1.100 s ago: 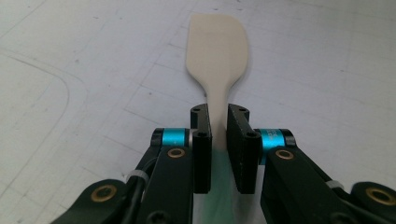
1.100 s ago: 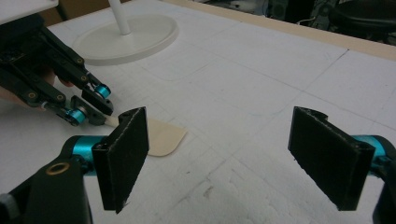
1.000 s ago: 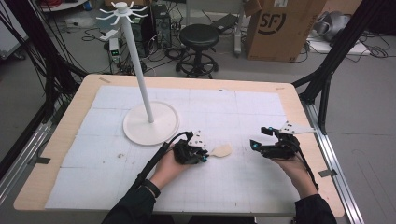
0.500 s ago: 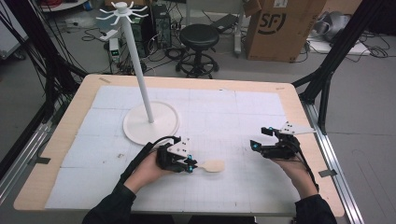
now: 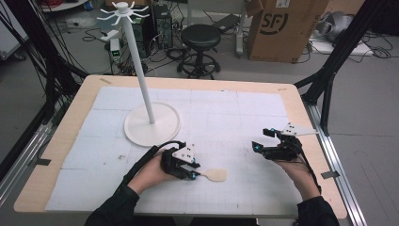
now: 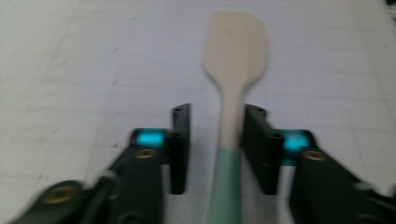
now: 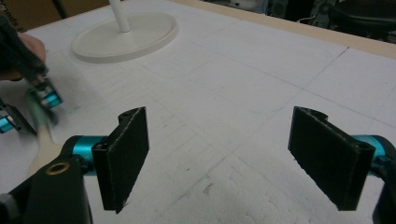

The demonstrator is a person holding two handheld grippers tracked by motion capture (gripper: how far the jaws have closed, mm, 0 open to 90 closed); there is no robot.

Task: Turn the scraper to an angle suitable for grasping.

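My left gripper point(image 5: 192, 175) sits low on the white mat point(image 5: 235, 117), near the table's point(image 5: 301, 108) front edge and just in front of the stand's point(image 5: 152, 124) round base. Between its jaws lies the spatula point(image 5: 214, 175), a pale wooden one with a green handle end. In the left gripper view the spatula point(image 6: 233, 93) runs straight out along the jaws, the handle passing between them and the flat blade well beyond the tips. The one pad point(image 6: 257, 144) touches the handle; the other stands a little off it, so the jaws are not fully clamped, and I cannot tell whether I truly grip it. Seen from above, the spatula's long axis runs across the table, handle toward my left hand point(image 5: 153, 172), blade pointing toward my right side. It lies flat on the mat, or just over it.

My right gripper point(image 5: 263, 147) rests well apart on the right, its jaws spread wide with nothing between them, pointing left toward the spatula point(image 7: 39, 140)
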